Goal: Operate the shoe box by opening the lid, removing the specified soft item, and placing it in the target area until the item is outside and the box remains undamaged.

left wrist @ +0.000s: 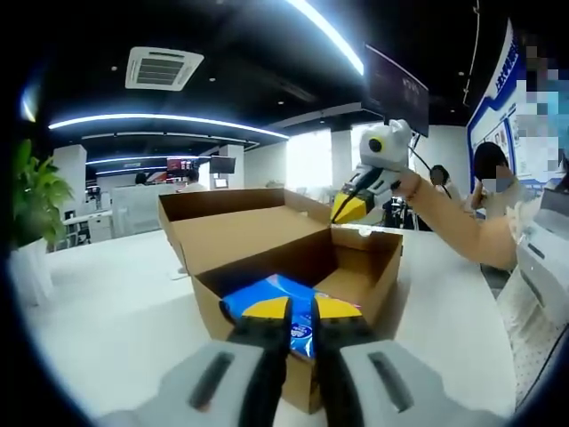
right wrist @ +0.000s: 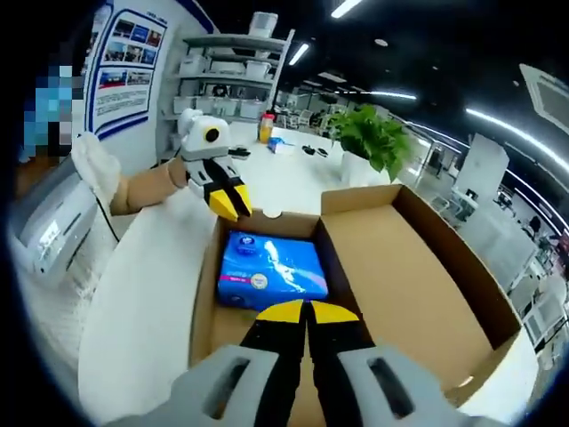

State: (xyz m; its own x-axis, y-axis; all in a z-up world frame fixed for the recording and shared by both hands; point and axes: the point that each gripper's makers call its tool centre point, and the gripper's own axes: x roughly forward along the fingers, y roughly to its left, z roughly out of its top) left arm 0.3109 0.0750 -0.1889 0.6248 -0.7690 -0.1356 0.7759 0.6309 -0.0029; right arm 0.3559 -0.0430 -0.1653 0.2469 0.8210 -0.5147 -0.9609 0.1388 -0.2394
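In the left gripper view, at lower centre of the frame, part of the blue packet is covered by the left gripper, and its lower part is screened by the near wall of the shoe box. The print on the packet cannot be read. The box's lower front corner is hidden behind the gripper body.

In the right gripper view, the near end of the packet is overlapped by the right gripper at lower centre. The wall posters at upper left are too small to be read. The shelf items at top centre are blurred.
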